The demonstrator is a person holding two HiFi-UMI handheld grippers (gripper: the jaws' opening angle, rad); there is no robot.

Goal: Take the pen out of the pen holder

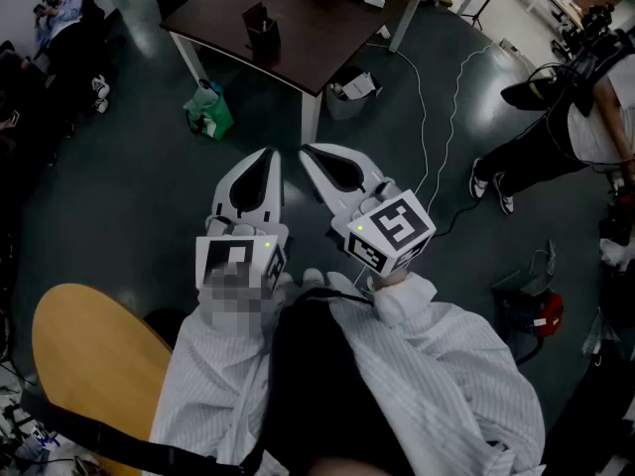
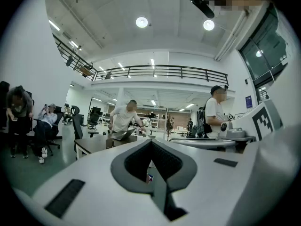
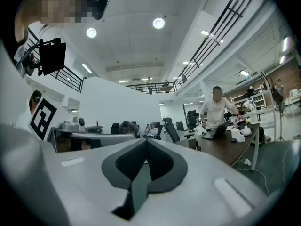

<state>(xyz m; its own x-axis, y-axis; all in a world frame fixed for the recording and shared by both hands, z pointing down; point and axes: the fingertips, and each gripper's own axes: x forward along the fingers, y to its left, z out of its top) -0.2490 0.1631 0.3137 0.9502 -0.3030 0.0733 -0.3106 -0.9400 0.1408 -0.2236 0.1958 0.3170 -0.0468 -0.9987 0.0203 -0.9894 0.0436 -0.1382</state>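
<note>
A black pen holder (image 1: 261,25) stands on a dark brown table (image 1: 308,43) at the top of the head view, too small to make out a pen in it. Both grippers are held level over the floor, well short of that table. My left gripper (image 1: 270,157) is shut with nothing between its jaws, and its own view shows the pads (image 2: 151,147) meeting. Right beside it, my right gripper (image 1: 305,153) is also shut and empty, its tips (image 3: 146,144) pressed together. The two tips nearly touch each other.
A green bag (image 1: 208,113) and a grey bin (image 1: 352,92) sit on the floor by the table legs. White cables (image 1: 437,137) trail across the floor. A person (image 1: 571,117) stands at the right, and a round wooden seat (image 1: 89,355) is at the lower left.
</note>
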